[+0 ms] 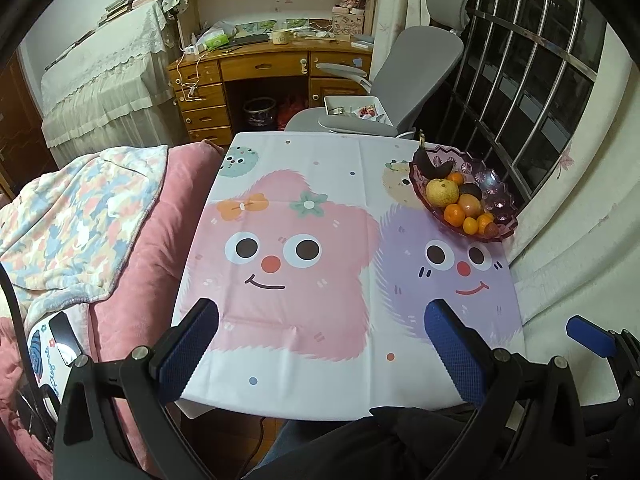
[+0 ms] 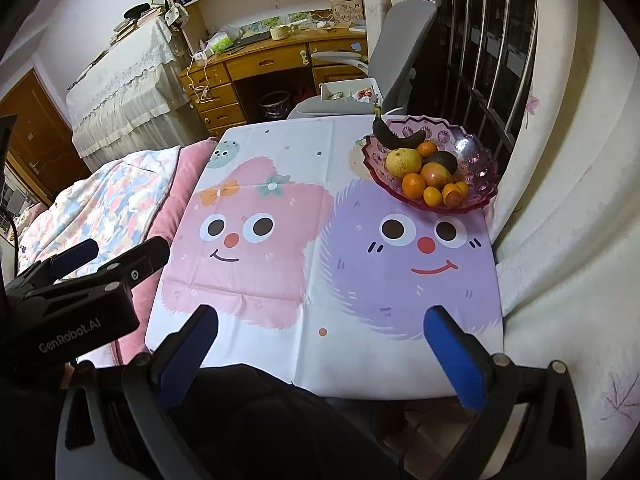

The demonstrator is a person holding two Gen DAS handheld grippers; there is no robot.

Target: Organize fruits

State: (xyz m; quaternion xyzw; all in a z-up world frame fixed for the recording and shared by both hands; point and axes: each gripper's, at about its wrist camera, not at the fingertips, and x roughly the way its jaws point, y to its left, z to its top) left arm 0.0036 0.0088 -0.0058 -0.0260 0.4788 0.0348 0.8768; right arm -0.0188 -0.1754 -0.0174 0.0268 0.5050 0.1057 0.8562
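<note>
A purple glass fruit bowl [image 1: 502, 204] [image 2: 476, 160] stands at the table's far right corner. It holds a dark banana [image 1: 430, 164] [image 2: 394, 136], a yellow pear [image 1: 441, 193] [image 2: 402, 161], a dark avocado [image 2: 442, 160], a pinkish fruit [image 2: 435, 175] and several small oranges [image 1: 455, 214] [image 2: 413, 185]. My left gripper [image 1: 320, 344] is open and empty over the table's near edge. My right gripper [image 2: 320, 348] is open and empty, also at the near edge. The left gripper also shows in the right wrist view [image 2: 108, 254].
The table wears a cartoon cloth [image 1: 296, 248] [image 2: 280, 240]. A pink bed with a patterned blanket [image 1: 80, 216] lies to the left. A grey office chair [image 1: 408, 76] and a wooden desk [image 1: 256, 68] stand behind the table. A barred window [image 1: 532, 80] is on the right.
</note>
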